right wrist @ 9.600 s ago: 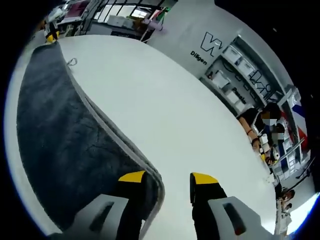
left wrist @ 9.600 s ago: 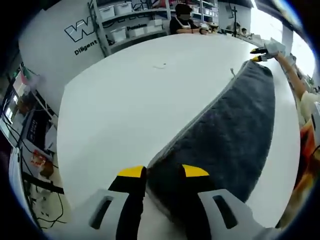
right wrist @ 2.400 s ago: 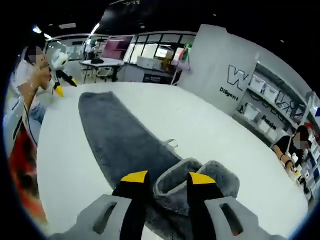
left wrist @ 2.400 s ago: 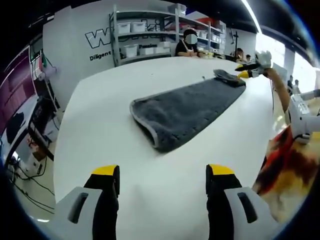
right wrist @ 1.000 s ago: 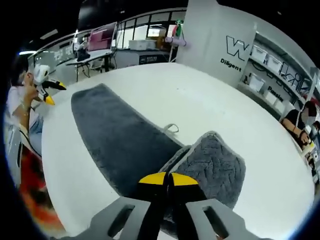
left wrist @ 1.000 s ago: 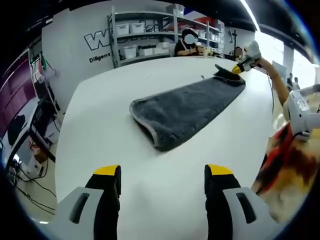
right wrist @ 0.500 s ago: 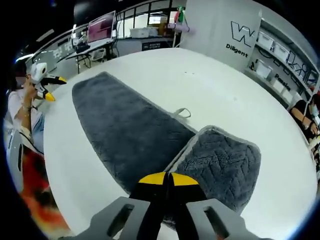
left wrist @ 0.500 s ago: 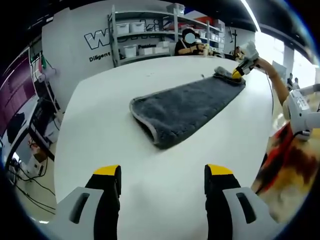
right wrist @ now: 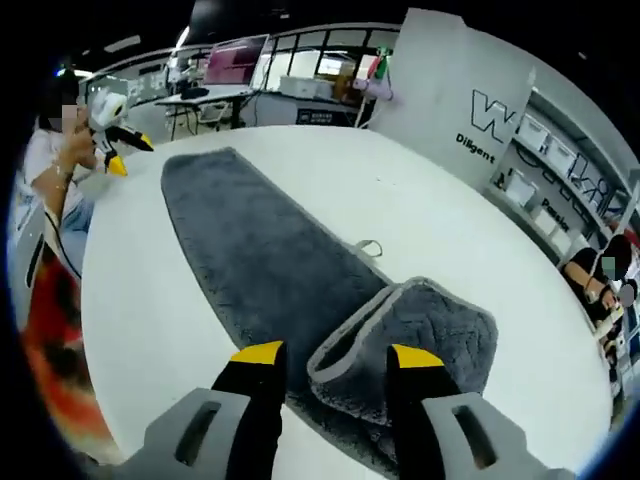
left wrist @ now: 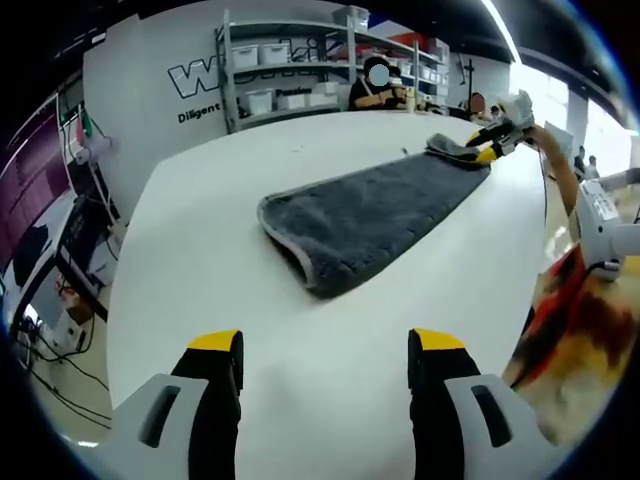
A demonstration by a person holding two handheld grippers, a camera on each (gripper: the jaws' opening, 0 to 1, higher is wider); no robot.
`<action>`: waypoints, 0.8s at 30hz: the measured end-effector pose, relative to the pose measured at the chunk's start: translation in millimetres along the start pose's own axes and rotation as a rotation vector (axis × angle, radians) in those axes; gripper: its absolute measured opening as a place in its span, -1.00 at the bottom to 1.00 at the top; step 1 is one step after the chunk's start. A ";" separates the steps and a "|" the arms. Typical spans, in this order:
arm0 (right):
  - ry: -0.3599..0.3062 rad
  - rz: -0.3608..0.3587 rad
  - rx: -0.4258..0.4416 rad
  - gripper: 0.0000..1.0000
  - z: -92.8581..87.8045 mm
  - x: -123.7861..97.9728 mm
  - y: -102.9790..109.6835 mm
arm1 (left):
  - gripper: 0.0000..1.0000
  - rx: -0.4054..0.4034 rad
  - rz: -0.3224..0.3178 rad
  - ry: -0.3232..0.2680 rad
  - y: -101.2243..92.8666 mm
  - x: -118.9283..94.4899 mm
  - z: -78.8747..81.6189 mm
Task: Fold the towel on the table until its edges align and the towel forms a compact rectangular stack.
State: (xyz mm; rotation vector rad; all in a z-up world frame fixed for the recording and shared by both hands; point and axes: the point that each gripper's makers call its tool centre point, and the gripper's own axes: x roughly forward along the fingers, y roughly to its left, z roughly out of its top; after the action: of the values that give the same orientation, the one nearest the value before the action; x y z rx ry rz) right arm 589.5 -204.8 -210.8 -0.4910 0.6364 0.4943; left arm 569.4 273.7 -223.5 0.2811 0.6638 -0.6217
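White and broad, the surface (left wrist: 200,260) sits in a workshop with storage shelves (left wrist: 290,60) at the upper centre of the left gripper view and a lettered wall panel (right wrist: 480,110) at the upper right of the right gripper view. A long dark grey plush towel (right wrist: 260,260) lies flat, one end folded back. The right gripper (right wrist: 330,357) has its fingers spread, empty, astride that folded end. The left gripper (left wrist: 325,342) is wide open, the towel's other end well above it.

Both grippers have grey bodies and black fingers (left wrist: 216,385) with yellow tips; the person wears red-orange patterned clothing (right wrist: 50,350).
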 end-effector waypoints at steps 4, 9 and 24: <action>-0.049 0.008 0.077 -0.23 -0.7 8.9 4.7 | 0.31 0.002 0.001 -0.001 0.1 -0.4 0.3; -0.049 0.007 0.122 -0.40 -6.7 20.8 5.6 | 0.30 0.003 0.001 -0.003 -0.7 -0.7 0.2; -0.100 -0.009 0.183 -0.96 -2.4 17.4 -6.2 | 0.28 0.016 -0.003 0.003 -2.2 -0.9 -2.1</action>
State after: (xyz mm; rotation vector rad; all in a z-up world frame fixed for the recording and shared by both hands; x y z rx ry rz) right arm 604.1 -206.1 -222.2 -0.2945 0.5770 0.4452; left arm 566.4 273.3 -224.6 0.2958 0.6629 -0.6297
